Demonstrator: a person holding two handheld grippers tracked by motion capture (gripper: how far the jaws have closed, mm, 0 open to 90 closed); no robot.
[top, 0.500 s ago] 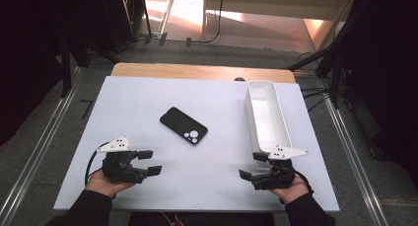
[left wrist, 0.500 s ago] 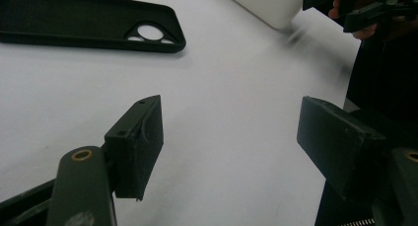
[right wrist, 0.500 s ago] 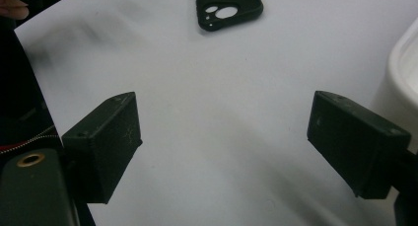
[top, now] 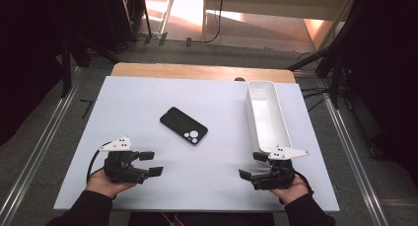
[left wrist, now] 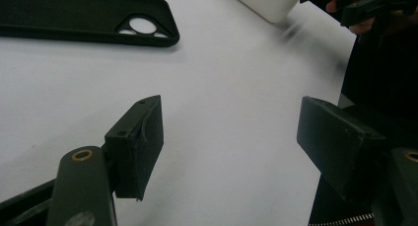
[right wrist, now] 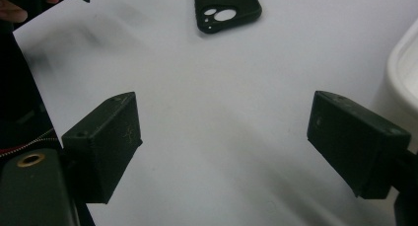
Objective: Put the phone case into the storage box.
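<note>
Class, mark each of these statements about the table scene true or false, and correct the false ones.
1. The phone case lies inside the tray. False: it lies on the table, left of the tray and apart from it.
2. Both tongs are open. True: the left tongs and the right tongs each show a wide gap between their jaws.
3. The right tongs hold the tray. False: they hold nothing and sit near its near end.
4. The tray is empty. True.
5. The case is white. False: it is black.
</note>
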